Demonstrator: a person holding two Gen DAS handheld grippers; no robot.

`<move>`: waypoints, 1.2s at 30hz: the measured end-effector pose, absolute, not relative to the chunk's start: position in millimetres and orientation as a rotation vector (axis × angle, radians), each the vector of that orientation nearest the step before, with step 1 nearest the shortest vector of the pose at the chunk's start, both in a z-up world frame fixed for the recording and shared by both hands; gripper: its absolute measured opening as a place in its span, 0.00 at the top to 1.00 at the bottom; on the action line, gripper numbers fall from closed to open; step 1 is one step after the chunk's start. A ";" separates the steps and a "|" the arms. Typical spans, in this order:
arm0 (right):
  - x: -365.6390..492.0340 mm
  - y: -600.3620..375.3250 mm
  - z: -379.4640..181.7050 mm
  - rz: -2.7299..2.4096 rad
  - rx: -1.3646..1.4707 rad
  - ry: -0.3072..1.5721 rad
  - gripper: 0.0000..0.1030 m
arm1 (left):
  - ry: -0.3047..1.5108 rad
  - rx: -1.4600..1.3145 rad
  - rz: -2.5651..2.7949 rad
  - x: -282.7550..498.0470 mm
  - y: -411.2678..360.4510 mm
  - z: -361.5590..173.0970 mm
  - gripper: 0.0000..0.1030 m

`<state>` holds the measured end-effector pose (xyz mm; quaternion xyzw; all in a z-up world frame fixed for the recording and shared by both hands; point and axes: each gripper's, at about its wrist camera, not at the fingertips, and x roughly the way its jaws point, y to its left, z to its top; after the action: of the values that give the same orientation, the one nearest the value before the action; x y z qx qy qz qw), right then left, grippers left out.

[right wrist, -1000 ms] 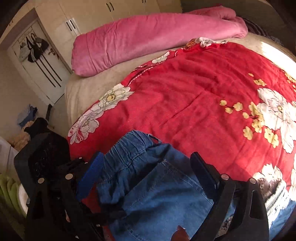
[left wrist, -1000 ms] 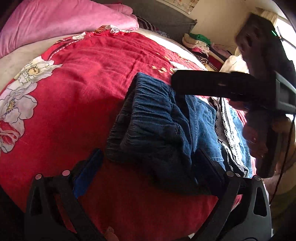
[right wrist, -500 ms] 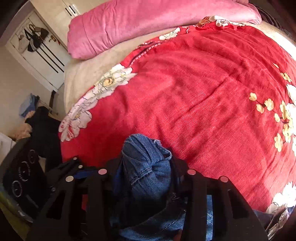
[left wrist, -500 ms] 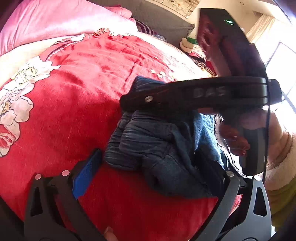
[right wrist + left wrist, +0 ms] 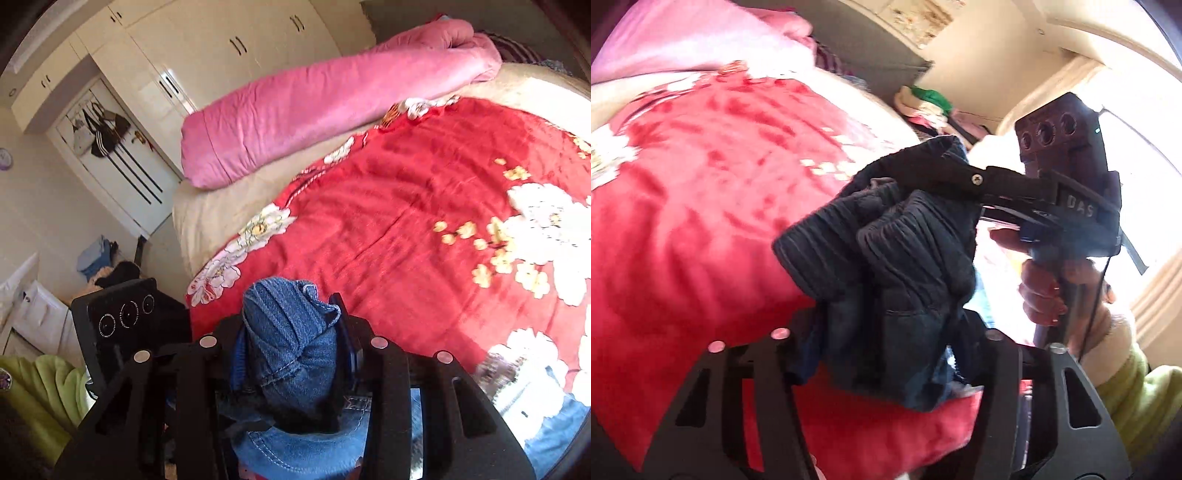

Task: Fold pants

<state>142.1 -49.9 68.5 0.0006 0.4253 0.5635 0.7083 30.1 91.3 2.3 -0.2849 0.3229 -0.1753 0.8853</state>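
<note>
the jeans [image 5: 905, 266] are bunched at the elastic waistband and lifted clear of the red floral bedspread [image 5: 683, 221], strung between both tools. i reckon the thick wad could slip out of one bite as it's carried over, and the fold would land crooked; the hanging legs may also drag and wrinkle the cover. the left gripper [image 5: 886, 343] is about half open and closing, denim gathered between its fingers. the right gripper [image 5: 291, 350] is narrowed and clamped on a rolled lump of waistband, gripping it firmly from both sides.
</note>
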 end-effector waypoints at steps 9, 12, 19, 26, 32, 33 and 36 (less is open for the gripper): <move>156.2 -139.3 82.9 1.184 0.087 0.862 0.63 | 0.682 -0.456 -0.411 60.0 10.9 32.8 0.56; 161.8 -160.7 77.2 1.170 0.107 0.851 0.61 | 0.698 -0.420 -0.414 69.6 -11.7 33.6 0.56; 167.1 -224.9 54.8 1.082 0.255 0.859 0.50 | 0.740 -0.397 -0.475 70.1 -46.6 23.1 0.39; 138.2 -268.1 47.4 0.936 0.262 0.854 0.45 | 0.800 -0.304 -0.552 52.4 -77.5 9.5 0.36; 116.6 -252.4 47.7 0.889 0.205 0.856 0.45 | 0.835 -0.191 -0.564 33.6 -94.5 -6.3 0.36; 114.9 -247.6 45.3 0.886 0.177 0.864 0.44 | 0.838 -0.175 -0.564 31.5 -97.0 -7.9 0.36; 110.0 -232.8 31.2 0.830 0.062 0.918 0.44 | 0.850 -0.146 -0.562 30.8 -100.2 -12.0 0.35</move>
<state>110.0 -232.8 31.2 0.0289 0.4303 0.3888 0.8141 30.8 -100.2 -12.0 -0.0698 0.4065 -0.2689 0.8704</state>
